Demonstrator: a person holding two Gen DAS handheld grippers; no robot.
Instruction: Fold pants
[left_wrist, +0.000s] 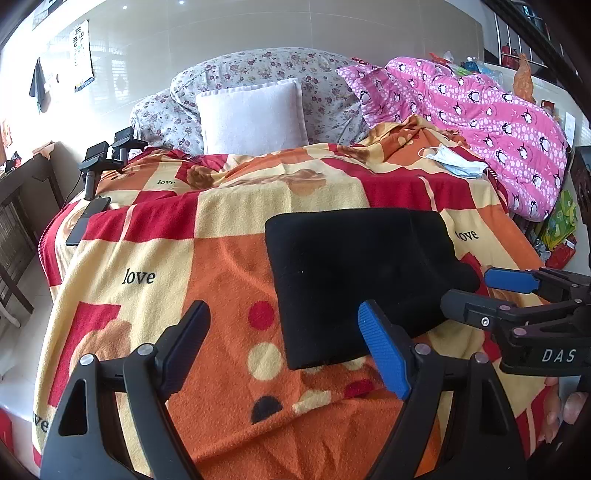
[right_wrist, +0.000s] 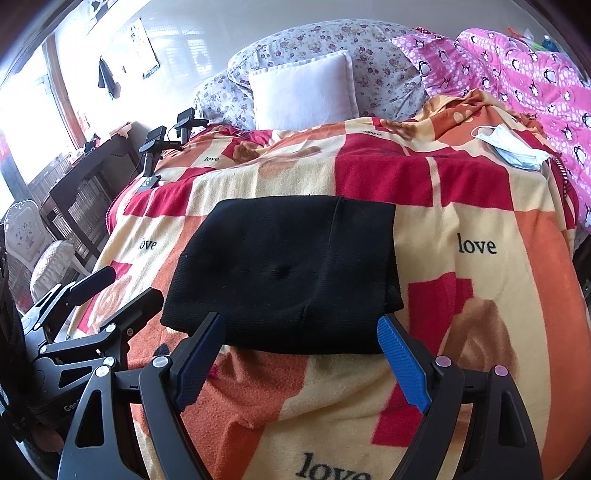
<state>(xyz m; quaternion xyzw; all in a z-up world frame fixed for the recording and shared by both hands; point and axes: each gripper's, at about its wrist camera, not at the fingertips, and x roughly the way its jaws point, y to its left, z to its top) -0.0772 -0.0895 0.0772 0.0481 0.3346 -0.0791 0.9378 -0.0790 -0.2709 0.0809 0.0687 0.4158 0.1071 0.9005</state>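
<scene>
Nearest in the left wrist view, the left gripper (left_wrist: 284, 336) hangs over the blanket (left_wrist: 155, 258) with its jaws spread wide and nothing between them; its blue-padded finger overlaps the near left corner of the pants (left_wrist: 362, 273) in the picture, though contact cannot be told. In the right wrist view, the right gripper (right_wrist: 301, 345) is likewise wide apart and holds nothing, its two fingertips framing the near edge of the pants (right_wrist: 284, 273). Each gripper shows at the edge of the other's view, the two side by side and near each other.

The black pants lie folded into a compact rectangle on the red, orange and cream "love" blanket that covers the bed, with a seam line running near to far along the right part.

Farther off, a face mask (right_wrist: 511, 147) rests on the blanket at the far right. Beyond it lie a white pillow (left_wrist: 253, 114), a floral quilt (left_wrist: 266, 70) and a pink penguin-print quilt (left_wrist: 476, 114). At the far left edge of the bed stands a black camera mount (left_wrist: 107, 155).
</scene>
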